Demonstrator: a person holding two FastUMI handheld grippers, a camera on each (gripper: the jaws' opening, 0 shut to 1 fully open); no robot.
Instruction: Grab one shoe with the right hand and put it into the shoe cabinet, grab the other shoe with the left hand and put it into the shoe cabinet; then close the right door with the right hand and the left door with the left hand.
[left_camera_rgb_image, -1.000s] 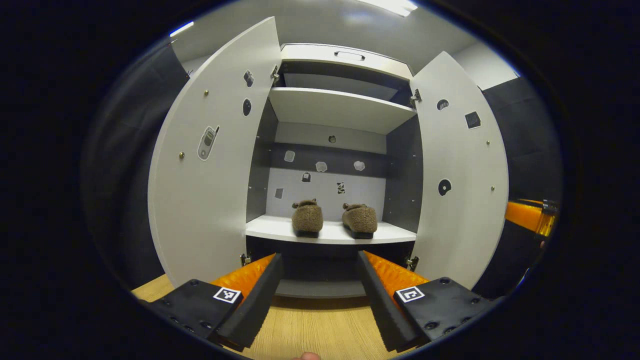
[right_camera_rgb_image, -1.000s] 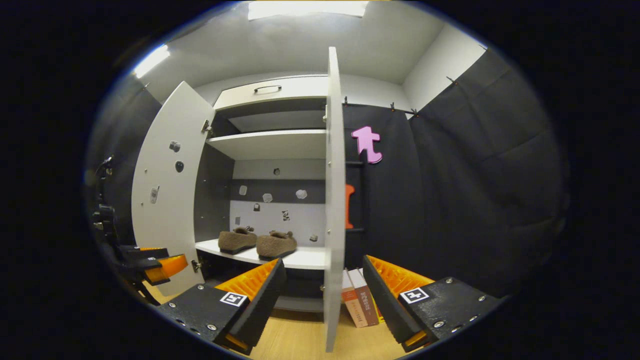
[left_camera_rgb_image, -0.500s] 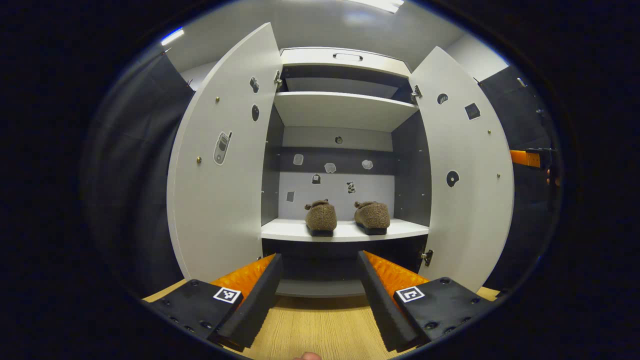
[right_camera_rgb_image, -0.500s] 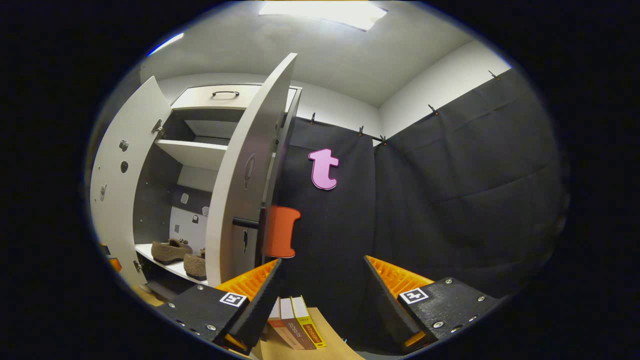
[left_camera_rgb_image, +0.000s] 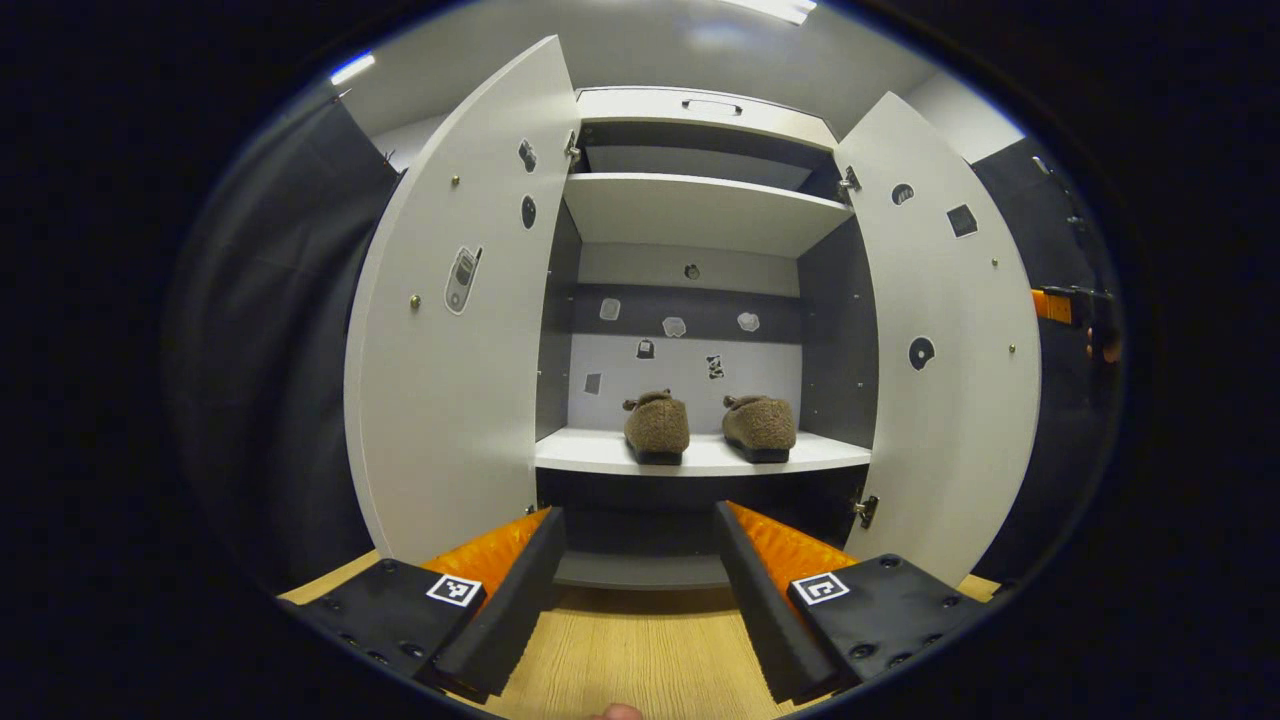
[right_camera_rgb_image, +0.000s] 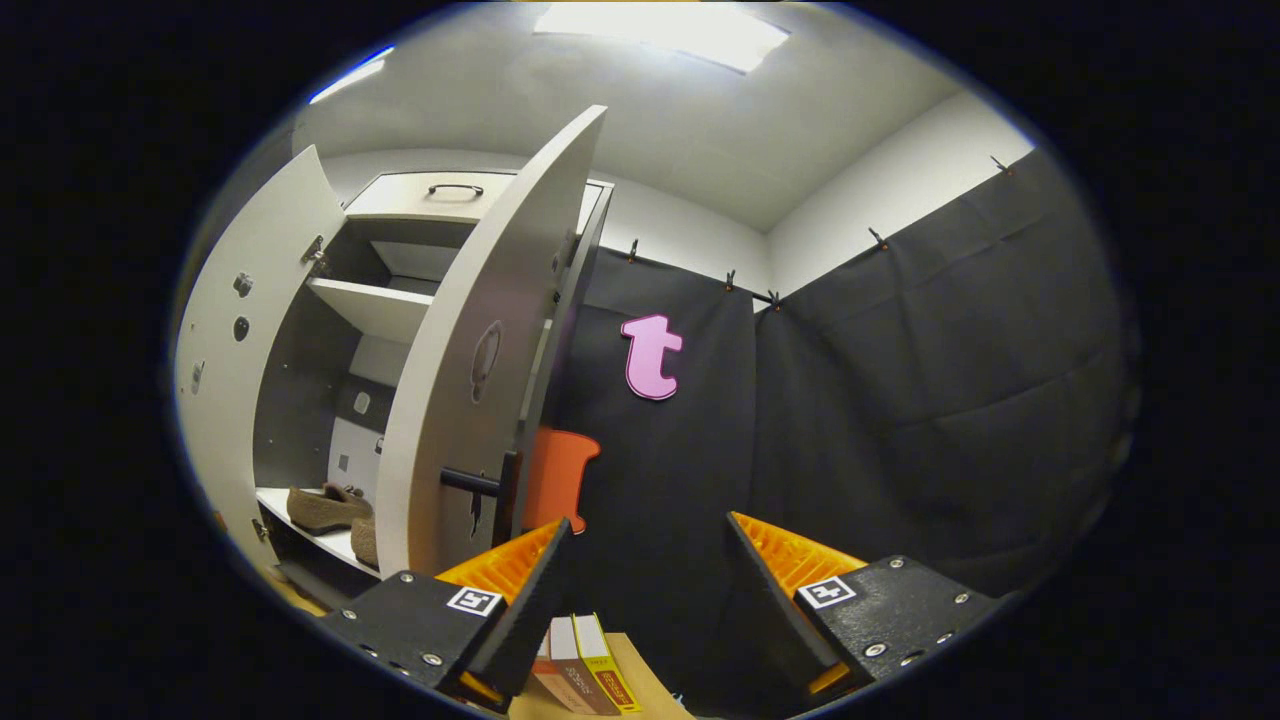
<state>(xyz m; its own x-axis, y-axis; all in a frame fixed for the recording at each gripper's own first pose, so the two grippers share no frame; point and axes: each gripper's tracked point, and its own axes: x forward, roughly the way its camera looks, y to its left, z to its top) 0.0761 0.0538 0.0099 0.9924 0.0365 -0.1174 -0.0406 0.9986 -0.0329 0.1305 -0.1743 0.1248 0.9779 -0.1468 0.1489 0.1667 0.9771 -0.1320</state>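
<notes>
Both brown shoes (left_camera_rgb_image: 657, 428) (left_camera_rgb_image: 760, 426) sit side by side on the white shelf (left_camera_rgb_image: 700, 456) inside the cabinet — doors still wide. The left gripper (left_camera_rgb_image: 640, 560) is spread, empty, facing them. At three o'clock, the right gripper (right_camera_rgb_image: 645, 575) — spread too — sits beside the right door (right_camera_rgb_image: 470, 380).

Black cloth (right_camera_rgb_image: 900, 400) hangs clipped along a white wall (right_camera_rgb_image: 880, 190) under a pale ceiling (right_camera_rgb_image: 620, 130), where a bright light panel (right_camera_rgb_image: 660, 25) glows. Light wood flooring (left_camera_rgb_image: 630, 650) runs below, and books (right_camera_rgb_image: 580, 665) stand at the cloth's foot.
</notes>
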